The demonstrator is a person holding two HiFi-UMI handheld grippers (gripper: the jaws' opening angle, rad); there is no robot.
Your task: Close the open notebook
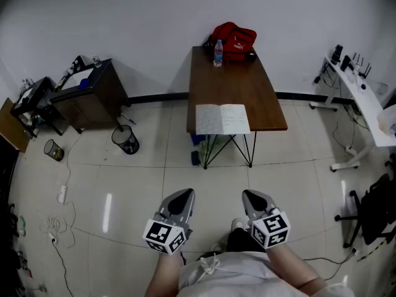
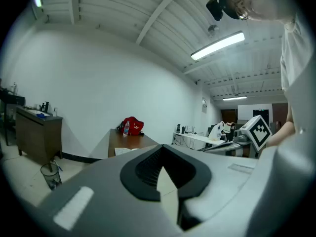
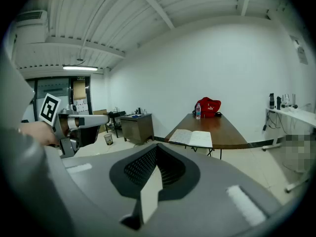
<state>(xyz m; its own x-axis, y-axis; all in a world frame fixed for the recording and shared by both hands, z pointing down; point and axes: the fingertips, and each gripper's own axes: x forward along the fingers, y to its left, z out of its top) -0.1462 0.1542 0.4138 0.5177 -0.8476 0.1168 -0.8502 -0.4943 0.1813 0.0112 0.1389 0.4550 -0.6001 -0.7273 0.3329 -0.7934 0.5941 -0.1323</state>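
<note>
Hovering closed, left gripper [image 1: 184, 194] and right gripper [image 1: 250, 195] face the open notebook [image 1: 223, 119].

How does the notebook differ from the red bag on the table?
The notebook is white, flat and open at the near end of the brown table; the red bag is bulky and sits at its far end by the wall. The notebook lies alone; a water bottle stands beside the red bag. Both rest on the tabletop.
</note>
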